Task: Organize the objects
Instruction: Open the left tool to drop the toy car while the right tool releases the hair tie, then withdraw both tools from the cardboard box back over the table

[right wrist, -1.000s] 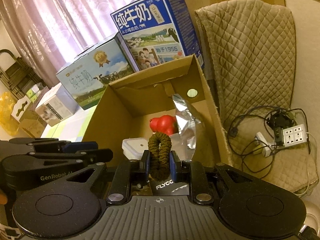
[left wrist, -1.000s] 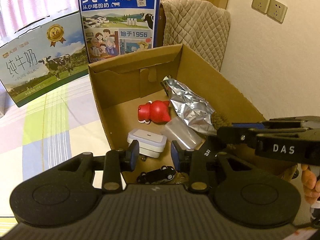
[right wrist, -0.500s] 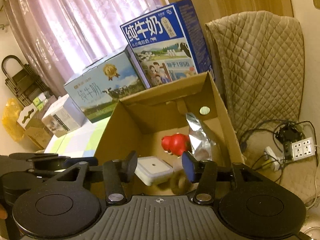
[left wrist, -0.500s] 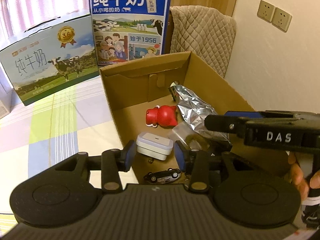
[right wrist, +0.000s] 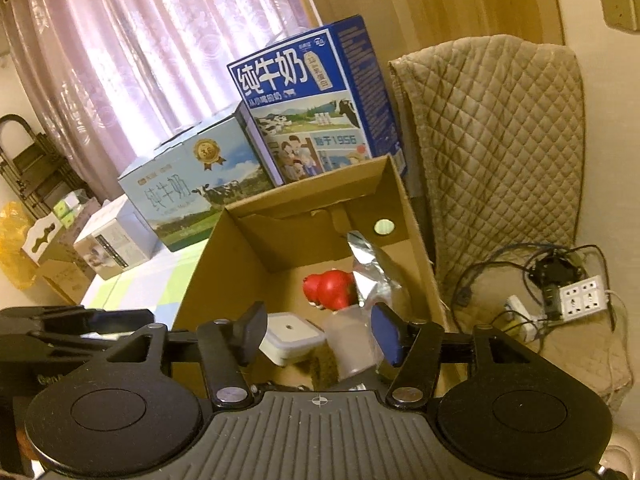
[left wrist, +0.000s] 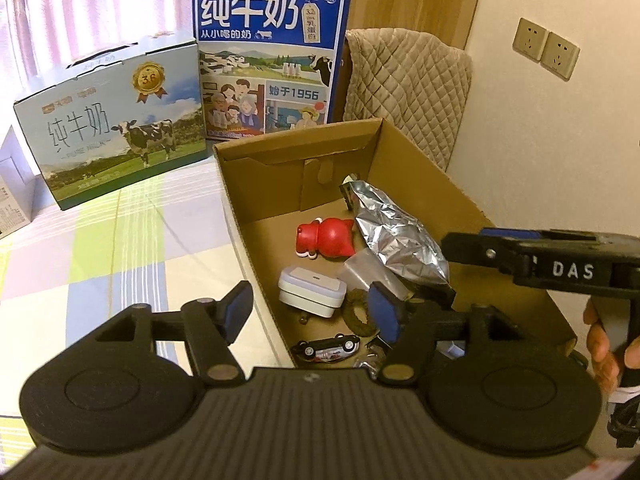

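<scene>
Bedside corner, checked sheet underneath. My right gripper [right wrist: 316,336] has let go and stands spread; the brown hair tie [left wrist: 358,313] now lies inside the cardboard box [left wrist: 432,168] beside the white case [left wrist: 312,292]. Left gripper [left wrist: 310,312] spread, empty. Item stowed.

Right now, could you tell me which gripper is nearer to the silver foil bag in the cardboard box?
The right gripper. Seen from the left wrist, its arm reaches over the box beside the silver foil bag. The left gripper hangs open at the box's near end, farther back.
</scene>
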`<state>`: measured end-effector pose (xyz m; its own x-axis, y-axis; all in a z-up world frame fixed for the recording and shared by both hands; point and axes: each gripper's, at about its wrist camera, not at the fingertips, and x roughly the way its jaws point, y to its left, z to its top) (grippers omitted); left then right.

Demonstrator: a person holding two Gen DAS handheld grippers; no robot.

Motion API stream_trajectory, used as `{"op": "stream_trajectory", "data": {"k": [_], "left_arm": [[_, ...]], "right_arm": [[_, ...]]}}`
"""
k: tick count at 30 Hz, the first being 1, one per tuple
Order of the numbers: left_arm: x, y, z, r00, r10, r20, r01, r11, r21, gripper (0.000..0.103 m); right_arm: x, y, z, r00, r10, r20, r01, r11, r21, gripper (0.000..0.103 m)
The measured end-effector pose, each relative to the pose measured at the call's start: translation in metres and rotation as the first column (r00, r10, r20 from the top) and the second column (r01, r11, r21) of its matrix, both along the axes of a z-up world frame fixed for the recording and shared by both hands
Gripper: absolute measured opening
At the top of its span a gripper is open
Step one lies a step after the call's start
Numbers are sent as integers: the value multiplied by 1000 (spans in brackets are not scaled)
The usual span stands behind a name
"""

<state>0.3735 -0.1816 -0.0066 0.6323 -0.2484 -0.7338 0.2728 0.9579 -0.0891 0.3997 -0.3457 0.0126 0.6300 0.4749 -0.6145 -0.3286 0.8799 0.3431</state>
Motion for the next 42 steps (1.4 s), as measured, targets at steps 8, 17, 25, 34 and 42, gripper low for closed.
{"op": "stream_trajectory", "data": {"k": [8, 17, 25, 34, 42], "left_arm": [[-19, 14, 8, 1000, 25, 7, -24, 1000, -11, 74], [-43, 27, 15, 999, 35, 12, -35, 999, -27, 77], [-63, 40, 17, 999, 44, 3, -44, 999, -31, 81], [-88, 65, 15, 999, 47, -13, -47, 998, -35, 81], [-114, 106, 14, 998, 67, -20, -68, 997, -35, 81]], "right_arm": [[-33, -4, 5, 1000, -25, 2, 25, 999, -36, 61], [-65, 1, 13, 998, -56, 7, 57, 997, -58, 66], [-93, 11, 20, 998, -69, 13, 69, 994, -83, 67], [-131, 37, 17, 999, -53, 0, 53, 995, -85, 68], [-169, 78, 23, 1000, 18, 14, -17, 998, -58, 68]]}}
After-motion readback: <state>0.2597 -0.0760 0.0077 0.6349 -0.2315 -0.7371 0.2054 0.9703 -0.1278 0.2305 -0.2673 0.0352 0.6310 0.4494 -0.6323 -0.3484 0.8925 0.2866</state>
